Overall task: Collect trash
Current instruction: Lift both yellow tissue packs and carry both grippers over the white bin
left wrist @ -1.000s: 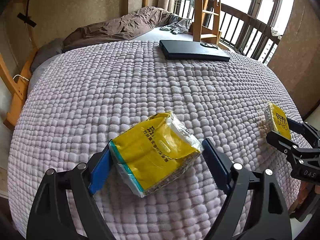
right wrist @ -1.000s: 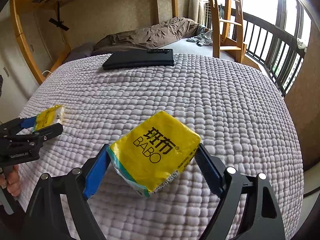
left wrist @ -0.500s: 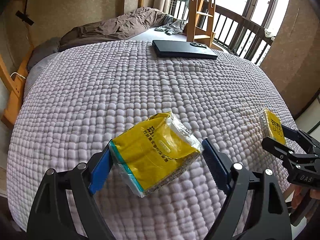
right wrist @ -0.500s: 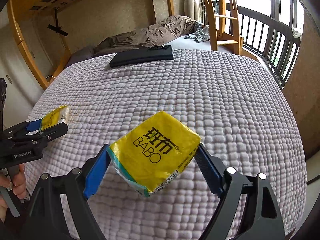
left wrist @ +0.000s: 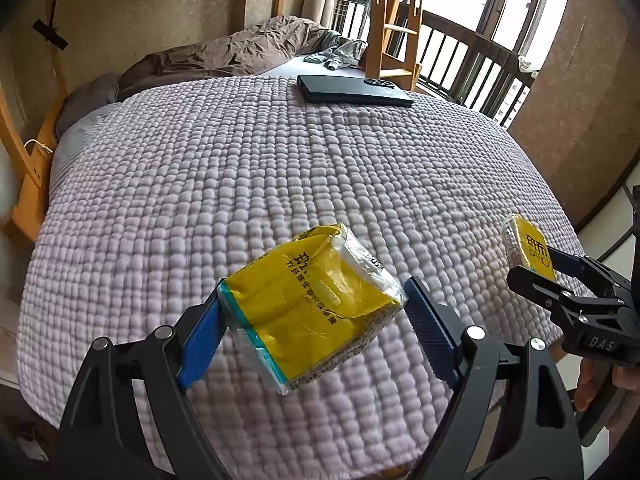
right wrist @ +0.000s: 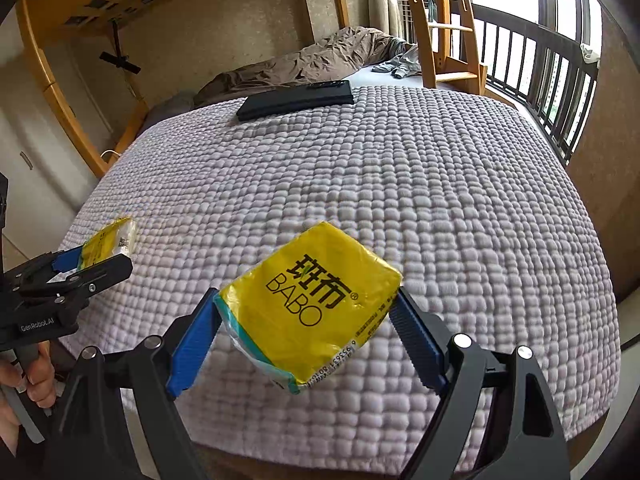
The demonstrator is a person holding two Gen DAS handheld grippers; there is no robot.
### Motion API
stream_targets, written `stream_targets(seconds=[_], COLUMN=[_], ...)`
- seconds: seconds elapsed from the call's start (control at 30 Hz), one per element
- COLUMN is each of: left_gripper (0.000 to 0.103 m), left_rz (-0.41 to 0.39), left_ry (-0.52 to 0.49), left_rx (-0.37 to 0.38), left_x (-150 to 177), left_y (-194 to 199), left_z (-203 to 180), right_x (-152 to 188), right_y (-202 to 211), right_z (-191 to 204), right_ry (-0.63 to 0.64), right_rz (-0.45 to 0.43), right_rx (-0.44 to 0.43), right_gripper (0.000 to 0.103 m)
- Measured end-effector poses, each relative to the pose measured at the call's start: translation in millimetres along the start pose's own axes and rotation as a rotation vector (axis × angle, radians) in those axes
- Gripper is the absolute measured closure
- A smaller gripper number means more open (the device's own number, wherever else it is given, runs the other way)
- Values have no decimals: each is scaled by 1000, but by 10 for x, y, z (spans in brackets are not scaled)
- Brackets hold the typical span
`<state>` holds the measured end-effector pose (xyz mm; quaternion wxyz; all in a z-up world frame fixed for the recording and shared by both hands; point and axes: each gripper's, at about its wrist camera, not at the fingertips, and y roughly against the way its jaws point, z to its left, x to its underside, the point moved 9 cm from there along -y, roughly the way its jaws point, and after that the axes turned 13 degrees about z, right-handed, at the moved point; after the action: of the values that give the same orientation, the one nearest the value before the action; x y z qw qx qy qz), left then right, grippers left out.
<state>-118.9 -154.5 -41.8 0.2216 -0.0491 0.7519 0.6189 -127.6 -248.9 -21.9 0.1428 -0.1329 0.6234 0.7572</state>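
Left wrist view: the left gripper (left wrist: pixel 312 320) clamps an opened yellow tissue pack (left wrist: pixel 310 308), lifted above the lilac blanket (left wrist: pixel 280 168); the right gripper (left wrist: pixel 536 264) at the far right grips its own pack

Right wrist view: the right gripper clenches the yellow BABO pack (right wrist: pixel 310 306) above the blanket, a black case (right wrist: pixel 296 100) lying beyond

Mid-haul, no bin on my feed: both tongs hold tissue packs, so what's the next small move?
Probably keep both grips and carry on off the bed. The left tongs clamp an opened yellow pack, the right tongs a BABO pack, both lifted; no bin shows.
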Motion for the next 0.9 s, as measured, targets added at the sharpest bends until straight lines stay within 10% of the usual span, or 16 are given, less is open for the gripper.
stream_targets(seconds=[0.9], left_gripper=[16], left_rz=[4], left_ry=[-70], left_rx=[15], left_x=[582], left_y=[355], left_z=[-223], right_x=[777], right_y=[486], right_z=[346], right_ry=[77], right_rz=[14], right_rx=[-43], right_gripper=[20])
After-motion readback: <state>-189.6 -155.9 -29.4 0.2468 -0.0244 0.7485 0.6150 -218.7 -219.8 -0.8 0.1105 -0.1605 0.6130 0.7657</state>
